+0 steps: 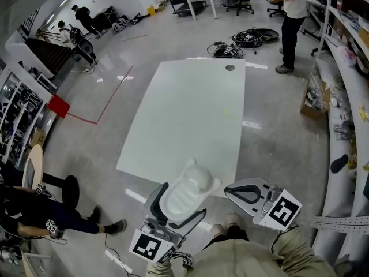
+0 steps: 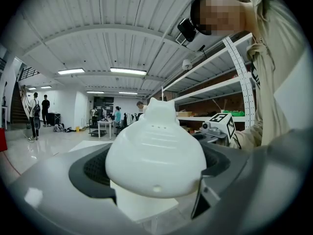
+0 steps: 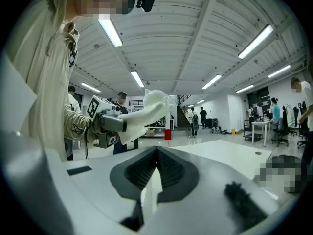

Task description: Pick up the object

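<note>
The object is a smooth white plastic piece with a rounded body and two small ear-like bumps at its far end. My left gripper is shut on it and holds it in the air over the near edge of the white table. In the left gripper view the white piece fills the space between the dark pads. My right gripper hovers just right of it, beyond the table's near corner, shut and empty. The right gripper view shows those jaws pressed together, with the held white piece off to the left.
A small round grommet sits at the table's far edge. Cables lie on the floor beyond it, near a standing person. Shelving runs down the right side. A person sits at the lower left.
</note>
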Action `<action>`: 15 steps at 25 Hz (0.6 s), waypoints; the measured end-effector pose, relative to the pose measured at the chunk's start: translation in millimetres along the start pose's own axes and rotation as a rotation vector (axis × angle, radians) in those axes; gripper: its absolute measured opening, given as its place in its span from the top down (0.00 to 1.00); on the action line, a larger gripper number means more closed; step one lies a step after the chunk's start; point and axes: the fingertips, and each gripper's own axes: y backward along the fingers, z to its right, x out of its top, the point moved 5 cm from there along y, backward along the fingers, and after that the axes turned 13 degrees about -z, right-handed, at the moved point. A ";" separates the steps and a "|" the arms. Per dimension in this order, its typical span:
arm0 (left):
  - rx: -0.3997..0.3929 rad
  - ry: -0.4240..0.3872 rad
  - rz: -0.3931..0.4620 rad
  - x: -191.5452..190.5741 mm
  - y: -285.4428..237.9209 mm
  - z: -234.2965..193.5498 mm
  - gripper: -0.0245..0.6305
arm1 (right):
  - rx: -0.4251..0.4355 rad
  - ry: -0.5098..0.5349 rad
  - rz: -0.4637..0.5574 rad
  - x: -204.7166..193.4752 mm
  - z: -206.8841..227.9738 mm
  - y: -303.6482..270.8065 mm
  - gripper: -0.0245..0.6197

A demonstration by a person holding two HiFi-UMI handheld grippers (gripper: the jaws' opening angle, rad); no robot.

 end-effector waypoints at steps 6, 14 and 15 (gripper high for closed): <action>-0.022 -0.031 0.033 12.1 15.9 29.3 0.19 | -0.033 0.013 0.043 10.5 -24.9 31.4 0.96; -0.064 -0.067 0.091 3.2 62.9 72.4 0.19 | -0.110 0.031 0.071 15.8 -88.9 65.7 0.96; -0.065 -0.065 0.094 -2.5 72.7 79.8 0.19 | -0.114 0.028 0.073 15.0 -101.6 69.3 0.96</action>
